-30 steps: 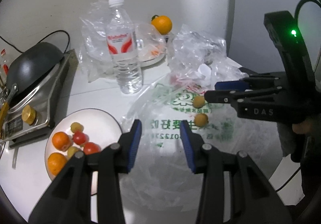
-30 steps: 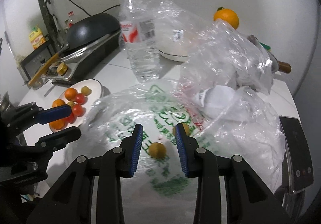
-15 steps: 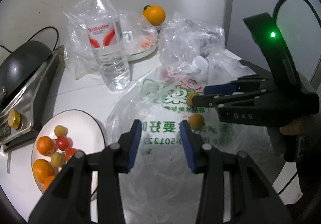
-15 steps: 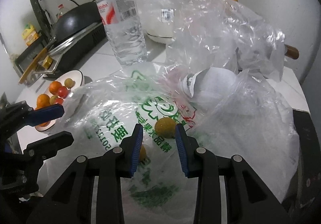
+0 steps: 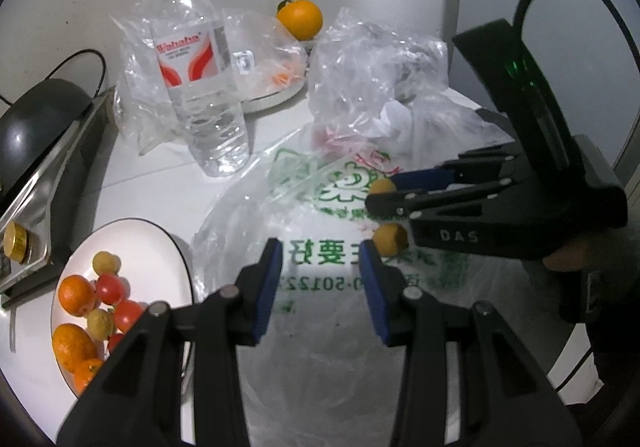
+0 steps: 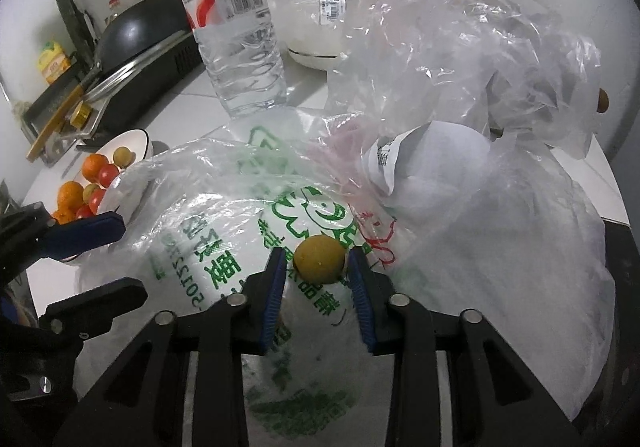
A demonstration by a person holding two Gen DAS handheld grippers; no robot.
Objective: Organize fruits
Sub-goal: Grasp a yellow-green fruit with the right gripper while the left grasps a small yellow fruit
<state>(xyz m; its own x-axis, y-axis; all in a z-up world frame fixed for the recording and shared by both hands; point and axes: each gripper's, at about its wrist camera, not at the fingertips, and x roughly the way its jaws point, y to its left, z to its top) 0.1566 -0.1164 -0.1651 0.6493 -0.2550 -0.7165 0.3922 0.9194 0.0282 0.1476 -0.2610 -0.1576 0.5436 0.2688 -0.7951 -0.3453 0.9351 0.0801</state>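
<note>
Small brown fruit (image 6: 319,259) is clamped by right claw (image 6: 318,267) on printed bag (image 6: 224,239). Left claw (image 5: 320,261) is held released w/ nothing between pads, near plate (image 5: 160,247) rim. Bare desk (image 5: 160,183) is seen btw plate & bottle (image 5: 200,87).

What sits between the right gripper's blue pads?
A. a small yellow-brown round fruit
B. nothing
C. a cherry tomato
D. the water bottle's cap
A: in the right wrist view the right gripper has a small yellow-brown round fruit between its pads, on top of the printed plastic bag.
</note>
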